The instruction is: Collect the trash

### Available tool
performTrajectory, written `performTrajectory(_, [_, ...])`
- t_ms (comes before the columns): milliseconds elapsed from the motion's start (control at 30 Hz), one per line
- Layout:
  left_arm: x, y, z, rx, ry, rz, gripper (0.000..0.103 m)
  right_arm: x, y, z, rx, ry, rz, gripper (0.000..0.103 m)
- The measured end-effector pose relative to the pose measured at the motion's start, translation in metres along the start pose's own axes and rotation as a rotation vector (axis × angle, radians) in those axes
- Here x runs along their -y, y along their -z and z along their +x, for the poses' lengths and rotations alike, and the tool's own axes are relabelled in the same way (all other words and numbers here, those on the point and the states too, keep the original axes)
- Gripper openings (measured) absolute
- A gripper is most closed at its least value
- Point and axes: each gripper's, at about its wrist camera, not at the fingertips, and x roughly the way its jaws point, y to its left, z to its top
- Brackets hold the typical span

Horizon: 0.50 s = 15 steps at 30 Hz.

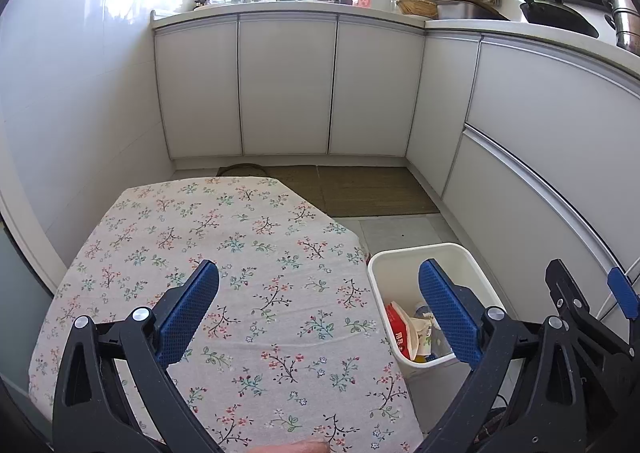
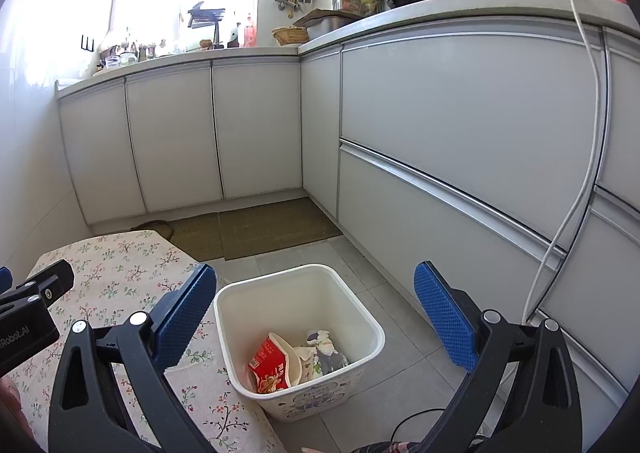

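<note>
White plastic bin [image 2: 299,337] on floor beside floral-cloth table [image 1: 224,273], holds red wrapper [image 2: 272,365] and crumpled paper | table top bare | left gripper [image 1: 320,313] released, empty | right gripper [image 2: 316,317] released, empty | judgement: collection appears complete; keep both clear of bin rim.

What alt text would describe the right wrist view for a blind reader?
The open, empty right gripper hovers above a white trash bin on the grey tile floor, holding a red wrapper and crumpled packaging. A floral-cloth table stands left; white kitchen cabinets behind.
</note>
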Motion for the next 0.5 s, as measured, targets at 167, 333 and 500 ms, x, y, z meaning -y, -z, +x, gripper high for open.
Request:
performTrajectory(167, [-0.0011,0.0003,0.0013,-0.003,0.0,-0.01,0.096,-0.0015,-0.0002,0.0003,-0.003,0.002,0.0,0.096])
performTrajectory(333, [-0.0013,0.0005,0.0037,-0.009,-0.001,-0.014,0.096,-0.0019,0.0002,0.0002,-0.003,0.0,-0.002,0.096])
performTrajectory(500, [0.0002,0.0002,0.0042,-0.005,-0.004,-0.009,0.096,-0.0025,0.0005,0.0002,-0.004,0.001,-0.003,0.096])
